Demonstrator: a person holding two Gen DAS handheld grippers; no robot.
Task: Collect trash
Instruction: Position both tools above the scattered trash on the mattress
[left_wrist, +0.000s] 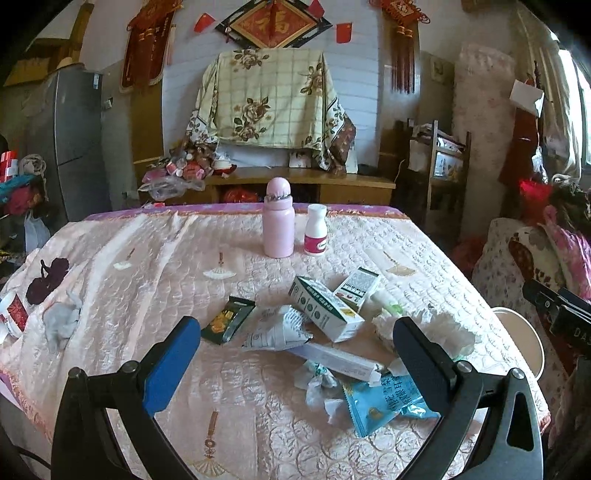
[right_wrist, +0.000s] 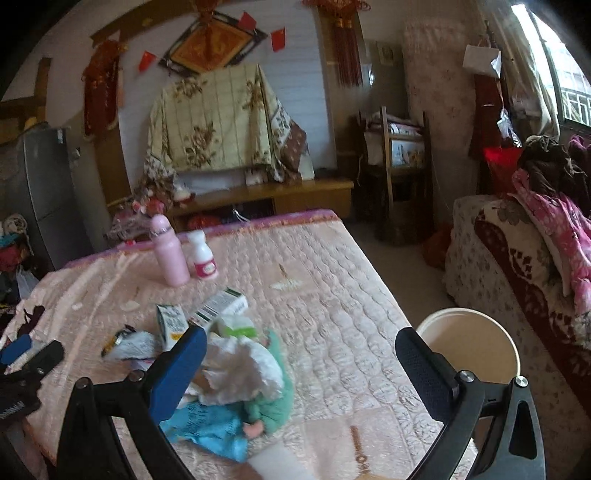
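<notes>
Trash pile (left_wrist: 332, 332) on quilted desk (left_wrist: 147, 266) ahead of left claw (left_wrist: 295, 332), fingers apart; right claw (right_wrist: 301, 354) likewise spread, empty, bucket (right_wrist: 469, 343) just beyond.

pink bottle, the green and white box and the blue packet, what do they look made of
Pink bottle: likely painted metal or hard plastic, a smooth matte wall with soft highlights; the look leaves it open. Green and white box: thin printed cardboard, with sharp folded edges and flat panels. Blue packet: glossy plastic film, crinkled, with a torn edge and bright glints.
</notes>
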